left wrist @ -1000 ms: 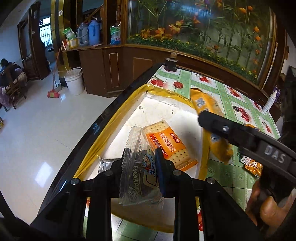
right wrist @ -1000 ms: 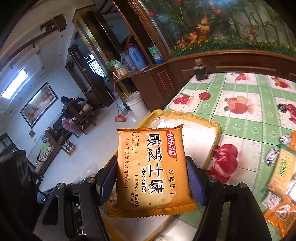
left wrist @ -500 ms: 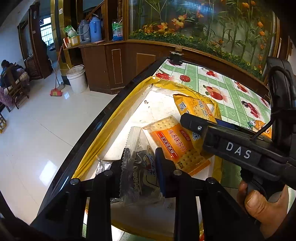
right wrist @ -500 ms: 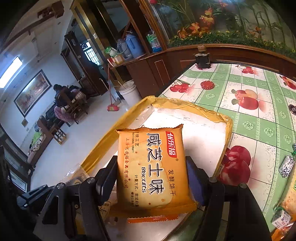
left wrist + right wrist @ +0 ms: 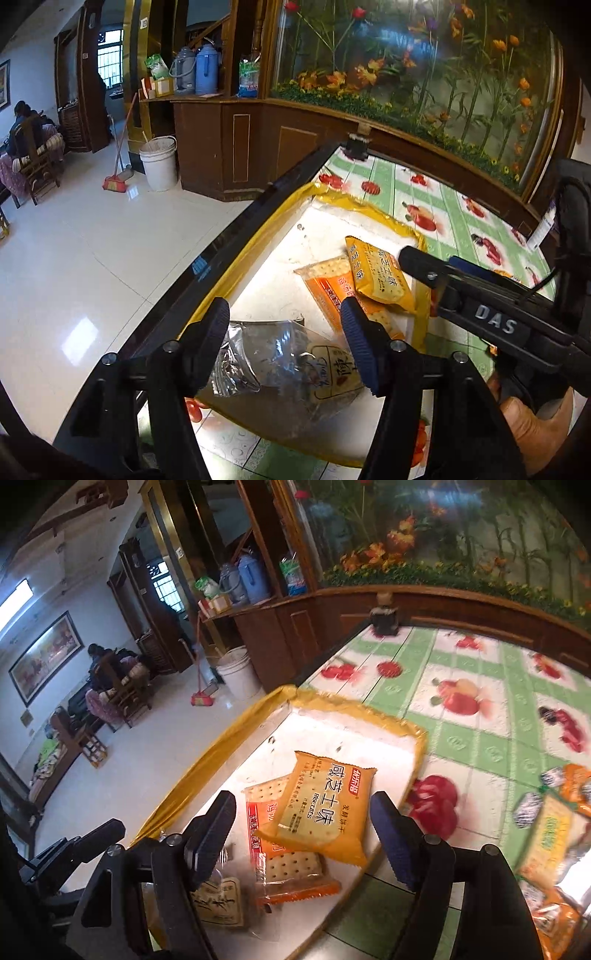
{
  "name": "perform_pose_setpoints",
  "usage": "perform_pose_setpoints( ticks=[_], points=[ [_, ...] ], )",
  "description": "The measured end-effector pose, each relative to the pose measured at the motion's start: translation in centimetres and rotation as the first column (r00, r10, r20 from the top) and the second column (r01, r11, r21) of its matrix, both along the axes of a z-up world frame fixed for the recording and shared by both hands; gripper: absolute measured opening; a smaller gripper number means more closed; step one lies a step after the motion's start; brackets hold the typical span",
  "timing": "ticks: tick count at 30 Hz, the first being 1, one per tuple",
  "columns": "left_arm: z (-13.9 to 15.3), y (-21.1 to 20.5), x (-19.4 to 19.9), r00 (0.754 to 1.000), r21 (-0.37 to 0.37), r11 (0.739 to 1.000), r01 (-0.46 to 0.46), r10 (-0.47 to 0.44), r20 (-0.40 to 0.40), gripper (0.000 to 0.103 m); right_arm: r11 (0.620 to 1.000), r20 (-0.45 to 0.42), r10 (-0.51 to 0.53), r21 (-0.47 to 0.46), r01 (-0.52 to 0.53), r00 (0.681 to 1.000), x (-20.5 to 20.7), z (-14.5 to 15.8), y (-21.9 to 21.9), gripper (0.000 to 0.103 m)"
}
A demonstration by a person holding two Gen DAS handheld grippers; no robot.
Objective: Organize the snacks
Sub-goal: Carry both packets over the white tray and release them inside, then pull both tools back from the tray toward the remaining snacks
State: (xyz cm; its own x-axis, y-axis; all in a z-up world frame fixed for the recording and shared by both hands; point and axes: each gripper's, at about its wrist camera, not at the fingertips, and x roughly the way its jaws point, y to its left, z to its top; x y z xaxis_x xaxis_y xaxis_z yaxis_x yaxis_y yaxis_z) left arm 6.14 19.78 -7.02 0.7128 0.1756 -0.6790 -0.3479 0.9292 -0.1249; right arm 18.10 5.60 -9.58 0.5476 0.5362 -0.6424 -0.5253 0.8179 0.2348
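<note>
A white tray with a yellow rim (image 5: 258,236) (image 5: 221,746) sits at the table's left edge. My left gripper (image 5: 284,338) hovers over its near end, jaws opening. A clear snack packet (image 5: 288,369) (image 5: 221,897) lies loose in the tray between and below the pads, untouched by them. My right gripper (image 5: 304,834) is also opening. The yellow biscuit packet (image 5: 325,808) (image 5: 380,275) lies free between its fingers, resting on an orange cracker packet (image 5: 288,867) (image 5: 328,284) in the tray. One of the right gripper's fingers (image 5: 424,264) reaches in from the right in the left wrist view.
Several more snack packets (image 5: 554,830) lie on the green fruit-print tablecloth (image 5: 480,738) at the right. A small dark jar (image 5: 384,616) stands at the table's far end, before a wooden cabinet. The dark table edge (image 5: 240,229) drops to the tiled floor at left.
Both grippers have opened. The clear packet dropped out of the left jaws into the tray. The yellow biscuit packet left the right jaws and landed on the orange cracker packet.
</note>
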Motion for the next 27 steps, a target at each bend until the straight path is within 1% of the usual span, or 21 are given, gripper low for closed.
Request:
perform_pose_setpoints(
  ticks=[4,10,13,17,22,27],
  points=[
    [1.0,0.1,-1.0,0.999,-0.021,1.000,-0.006,0.007,0.039,0.063,0.996,0.116,-0.080,-0.028,0.084,0.990,-2.8,3.0,-1.5,0.086],
    [2.1,-0.5,-1.9,0.998,-0.022,1.000,-0.007,0.009,0.062,0.063,0.982,0.250,-0.134,-0.097,0.163,0.959,-5.8,6.3,-2.6,0.088],
    [2.5,-1.0,-2.4,0.998,-0.011,1.000,-0.004,0.005,0.068,0.063,0.975,0.304,-0.157,-0.107,0.197,0.940,-7.2,7.6,-3.4,0.088],
    [3.2,-2.0,-2.8,0.997,-0.001,1.000,0.007,-0.007,0.076,0.063,0.969,0.348,-0.177,-0.104,0.226,0.921,-8.7,9.0,-4.6,0.088],
    [4.1,-3.4,-3.4,0.995,0.015,0.999,0.031,-0.032,0.090,0.063,0.967,0.366,-0.196,-0.079,0.240,0.910,-9.8,10.3,-6.2,0.088],
    [4.9,-4.8,-4.1,0.993,0.031,0.999,0.045,-0.048,0.105,0.064,0.964,0.378,-0.216,-0.065,0.259,0.900,-10.9,10.9,-7.6,0.089]
  ],
)
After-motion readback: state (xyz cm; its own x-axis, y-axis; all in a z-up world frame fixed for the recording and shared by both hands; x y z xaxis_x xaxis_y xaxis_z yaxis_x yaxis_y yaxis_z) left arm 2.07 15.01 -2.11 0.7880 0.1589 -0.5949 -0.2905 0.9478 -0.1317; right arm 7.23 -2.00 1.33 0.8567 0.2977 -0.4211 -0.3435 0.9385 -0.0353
